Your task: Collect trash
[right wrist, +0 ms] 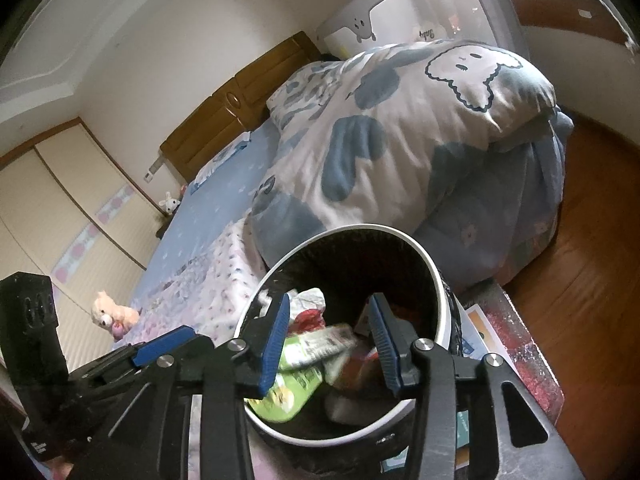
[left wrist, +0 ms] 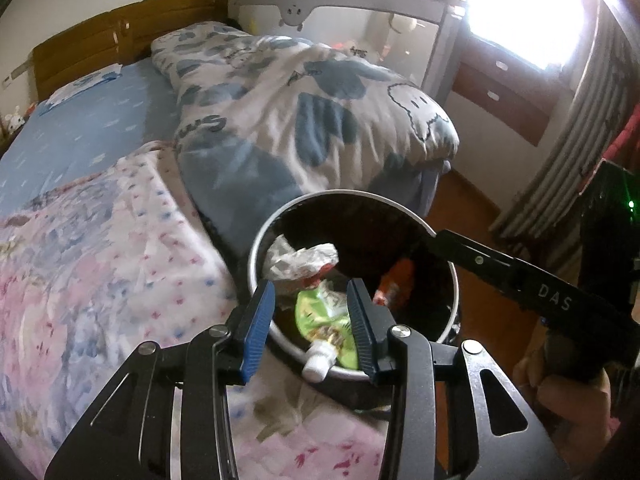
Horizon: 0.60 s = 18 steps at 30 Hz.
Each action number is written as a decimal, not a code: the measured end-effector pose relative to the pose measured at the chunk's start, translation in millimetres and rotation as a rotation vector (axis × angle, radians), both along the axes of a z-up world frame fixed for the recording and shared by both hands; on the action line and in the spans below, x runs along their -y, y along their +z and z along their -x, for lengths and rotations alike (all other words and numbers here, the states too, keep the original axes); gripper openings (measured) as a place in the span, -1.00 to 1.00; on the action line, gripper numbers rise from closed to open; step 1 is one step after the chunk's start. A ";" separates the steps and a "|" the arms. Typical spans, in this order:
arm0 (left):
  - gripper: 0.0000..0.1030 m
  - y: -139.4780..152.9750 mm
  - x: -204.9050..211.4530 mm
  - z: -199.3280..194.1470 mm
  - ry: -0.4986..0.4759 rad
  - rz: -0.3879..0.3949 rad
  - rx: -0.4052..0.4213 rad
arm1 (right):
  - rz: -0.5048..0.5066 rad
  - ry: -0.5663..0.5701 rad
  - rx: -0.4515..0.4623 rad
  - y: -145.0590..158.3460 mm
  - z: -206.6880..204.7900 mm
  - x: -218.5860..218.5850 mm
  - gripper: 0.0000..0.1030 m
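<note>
A white-rimmed trash bin (left wrist: 454, 276) with a black liner stands by the bed's foot, and it also shows in the right wrist view (right wrist: 436, 276). Inside lie a green spout pouch (left wrist: 326, 330), crumpled white wrapper (left wrist: 300, 258) and a red-orange wrapper (left wrist: 394, 282). My left gripper (left wrist: 311, 304) is open over the bin's near rim, empty, with the pouch below it. My right gripper (right wrist: 329, 320) is open over the bin; a blurred green-white wrapper (right wrist: 320, 346) lies between and below its fingers, apart from them. The green pouch (right wrist: 280, 396) lies underneath.
The bed has a pink floral blanket (left wrist: 100, 264) and a bunched blue-white duvet (left wrist: 304, 120). A plush toy (right wrist: 114, 314) sits on the bed. A grey crib (left wrist: 360, 12) stands behind. Wooden floor (right wrist: 592, 248) lies to the right, with boxes (right wrist: 500, 320) beside the bin.
</note>
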<state>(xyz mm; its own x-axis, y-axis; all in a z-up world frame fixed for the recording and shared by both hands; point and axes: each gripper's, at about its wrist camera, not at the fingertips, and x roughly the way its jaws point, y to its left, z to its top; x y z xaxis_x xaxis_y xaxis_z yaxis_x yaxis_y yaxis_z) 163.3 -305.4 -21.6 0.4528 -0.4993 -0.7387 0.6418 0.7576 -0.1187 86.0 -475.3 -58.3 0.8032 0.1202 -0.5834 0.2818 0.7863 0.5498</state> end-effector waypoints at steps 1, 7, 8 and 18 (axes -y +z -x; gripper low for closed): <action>-0.27 0.5 -6.1 1.6 0.008 0.007 -0.001 | 0.001 0.000 0.001 0.7 1.5 -1.7 -0.12; -0.16 2.7 -46.3 14.7 0.082 0.044 -0.005 | 0.009 0.006 0.018 7.5 13.6 -17.0 0.27; -0.14 3.0 -54.7 18.0 0.098 0.049 -0.003 | 0.013 0.008 0.023 9.4 16.5 -21.3 0.36; 0.35 0.4 -138.9 57.4 0.290 0.094 0.043 | 0.105 0.080 0.099 34.3 45.7 -85.8 0.67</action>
<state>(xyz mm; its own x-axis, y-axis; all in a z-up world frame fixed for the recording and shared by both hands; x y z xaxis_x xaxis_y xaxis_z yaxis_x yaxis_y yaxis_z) 105.9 -166.5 -21.3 0.6160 -0.4103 -0.6725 0.4068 0.8967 -0.1745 40.3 -389.6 -24.0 0.8477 0.1287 -0.5147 0.1641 0.8590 0.4850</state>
